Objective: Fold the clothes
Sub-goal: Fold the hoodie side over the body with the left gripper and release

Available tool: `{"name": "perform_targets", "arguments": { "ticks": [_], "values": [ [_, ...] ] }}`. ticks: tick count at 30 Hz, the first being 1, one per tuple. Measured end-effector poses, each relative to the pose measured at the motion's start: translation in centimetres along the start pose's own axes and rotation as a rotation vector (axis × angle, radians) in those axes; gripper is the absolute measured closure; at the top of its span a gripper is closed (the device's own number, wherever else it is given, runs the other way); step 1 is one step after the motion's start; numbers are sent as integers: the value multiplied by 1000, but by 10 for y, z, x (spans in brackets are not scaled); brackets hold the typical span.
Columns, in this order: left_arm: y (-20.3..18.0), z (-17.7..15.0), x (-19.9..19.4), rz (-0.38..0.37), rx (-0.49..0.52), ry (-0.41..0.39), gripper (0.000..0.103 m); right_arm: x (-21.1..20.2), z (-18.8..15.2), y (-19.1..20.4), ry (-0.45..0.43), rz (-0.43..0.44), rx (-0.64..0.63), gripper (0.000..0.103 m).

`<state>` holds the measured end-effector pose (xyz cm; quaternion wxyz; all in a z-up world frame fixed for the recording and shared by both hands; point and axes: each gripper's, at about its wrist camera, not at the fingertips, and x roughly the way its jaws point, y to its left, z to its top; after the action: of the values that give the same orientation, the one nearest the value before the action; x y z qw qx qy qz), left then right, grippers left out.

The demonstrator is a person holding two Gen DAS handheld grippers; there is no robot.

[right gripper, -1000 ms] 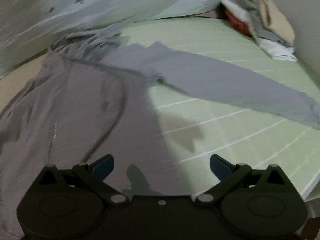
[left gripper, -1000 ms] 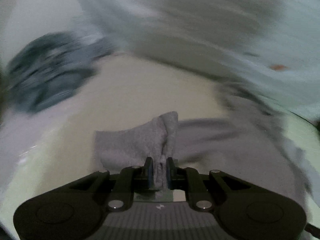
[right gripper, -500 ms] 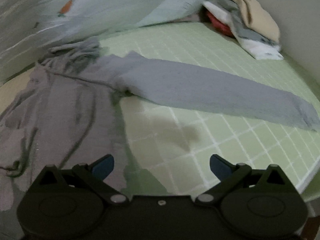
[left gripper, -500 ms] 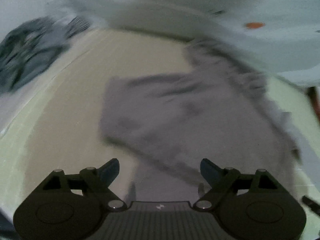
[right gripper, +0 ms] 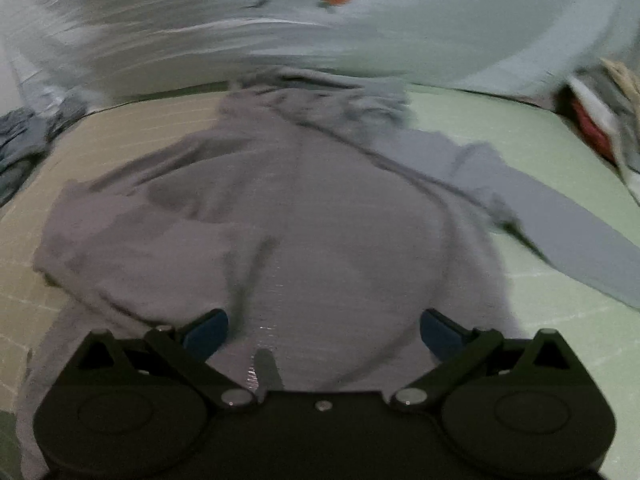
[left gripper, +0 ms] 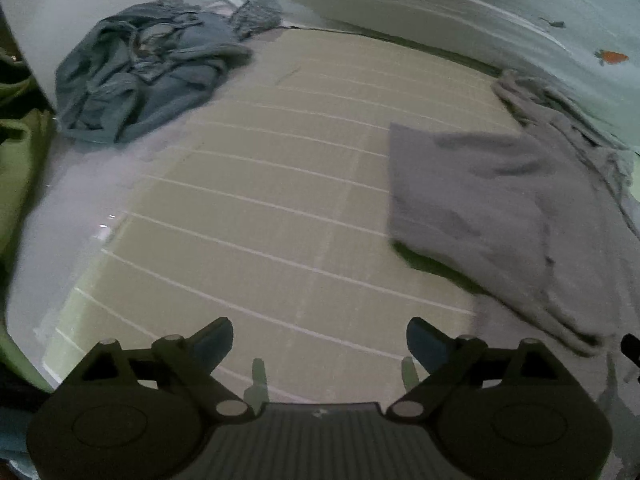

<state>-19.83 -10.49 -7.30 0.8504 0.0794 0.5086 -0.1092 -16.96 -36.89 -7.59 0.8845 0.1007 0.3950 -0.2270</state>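
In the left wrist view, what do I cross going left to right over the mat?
Green fabric at the edge → crumpled blue-grey garment → bare stretch of gridded mat → grey sweatshirt with its sleeve folded in → pale sheet with an orange print.

A bed covered by a pale green mat (left gripper: 280,208) with thin white grid lines. A grey long-sleeved top (right gripper: 280,232) lies flat on it, one sleeve stretched toward three o'clock. A crumpled blue-grey garment (left gripper: 140,76) sits at ten o'clock. A pale quilt (right gripper: 440,32) with orange marks lies bunched at twelve o'clock.
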Motion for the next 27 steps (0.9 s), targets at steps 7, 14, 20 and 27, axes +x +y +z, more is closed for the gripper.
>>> {"name": "perform_targets", "arguments": {
  "ticks": [7,14,20,27],
  "values": [
    [25,4,9,12,-2,25,9,12,-1,41,28,12,-77,0],
    [19,0,15,-10,41,47,9,2,10,39,-99,-164,-104,0],
    [12,-1,18,-15,23,60,8,-22,20,-42,-154,-437,160,0],
    [-3,-6,18,-19,27,83,8,-15,13,-22,-64,-171,86,0]
  ]
}}
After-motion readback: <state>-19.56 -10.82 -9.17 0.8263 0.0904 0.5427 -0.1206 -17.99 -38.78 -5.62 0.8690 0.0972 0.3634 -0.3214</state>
